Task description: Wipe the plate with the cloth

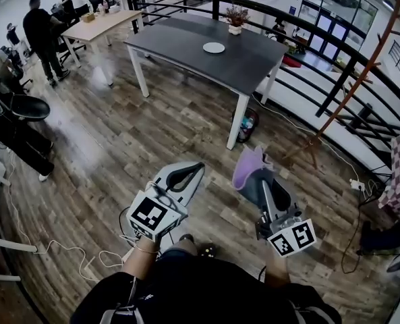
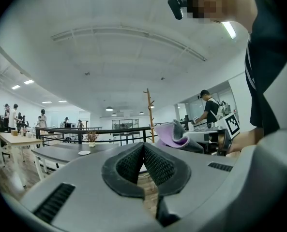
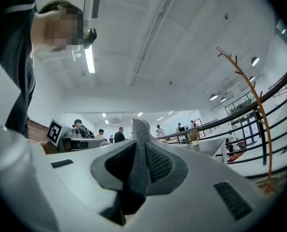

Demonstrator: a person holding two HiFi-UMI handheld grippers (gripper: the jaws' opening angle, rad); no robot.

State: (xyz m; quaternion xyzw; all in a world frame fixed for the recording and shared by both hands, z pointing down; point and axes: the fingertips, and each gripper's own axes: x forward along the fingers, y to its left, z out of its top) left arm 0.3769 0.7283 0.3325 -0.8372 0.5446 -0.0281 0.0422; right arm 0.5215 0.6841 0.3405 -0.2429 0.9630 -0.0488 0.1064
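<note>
Right gripper (image 3: pixel 137 154) fingers clenched on grey-purple cloth (image 1: pixel 248 167). Left gripper (image 2: pixel 144 159) fingers clenched, empty. White plate (image 1: pixel 214 47) on dark counter (image 1: pixel 179 42), well apart from both. Wiping not begun; approach, wipe remain.

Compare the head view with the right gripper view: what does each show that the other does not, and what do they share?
Only the head view: the white plate lying on the dark table, and a white cable on the floor. Only the right gripper view: the right gripper with its jaws seen close, pressed on the cloth, and a ceiling strip light. Both: the right gripper holding the cloth, the dark table and the potted plant.
</note>
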